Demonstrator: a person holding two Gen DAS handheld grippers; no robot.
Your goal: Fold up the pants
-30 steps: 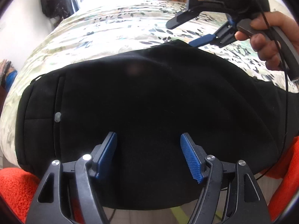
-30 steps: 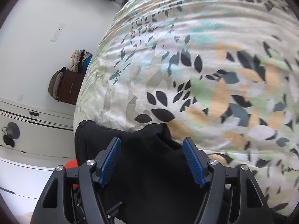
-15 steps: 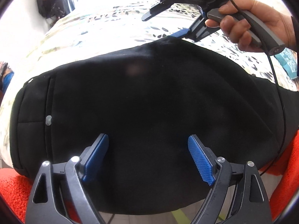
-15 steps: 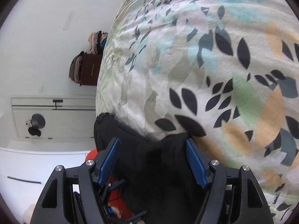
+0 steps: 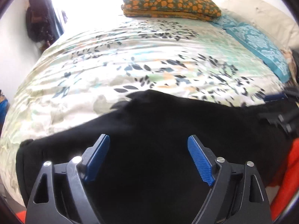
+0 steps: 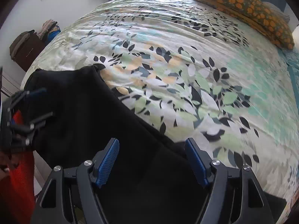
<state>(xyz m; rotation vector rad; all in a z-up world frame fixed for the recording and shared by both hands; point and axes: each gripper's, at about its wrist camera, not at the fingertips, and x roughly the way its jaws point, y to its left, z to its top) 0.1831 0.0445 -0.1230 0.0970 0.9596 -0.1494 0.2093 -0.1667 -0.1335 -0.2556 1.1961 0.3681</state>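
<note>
Your black pants lie along the near edge of the leaf-print bedspread. Your left gripper hangs over them, fingers spread, gripping nothing. Your right gripper is likewise released above the cloth. An orange-flowered pillow sits at twelve o'clock.

left hand-held gripper: jaws spread wide | right hand-held gripper: jaws spread wide
</note>
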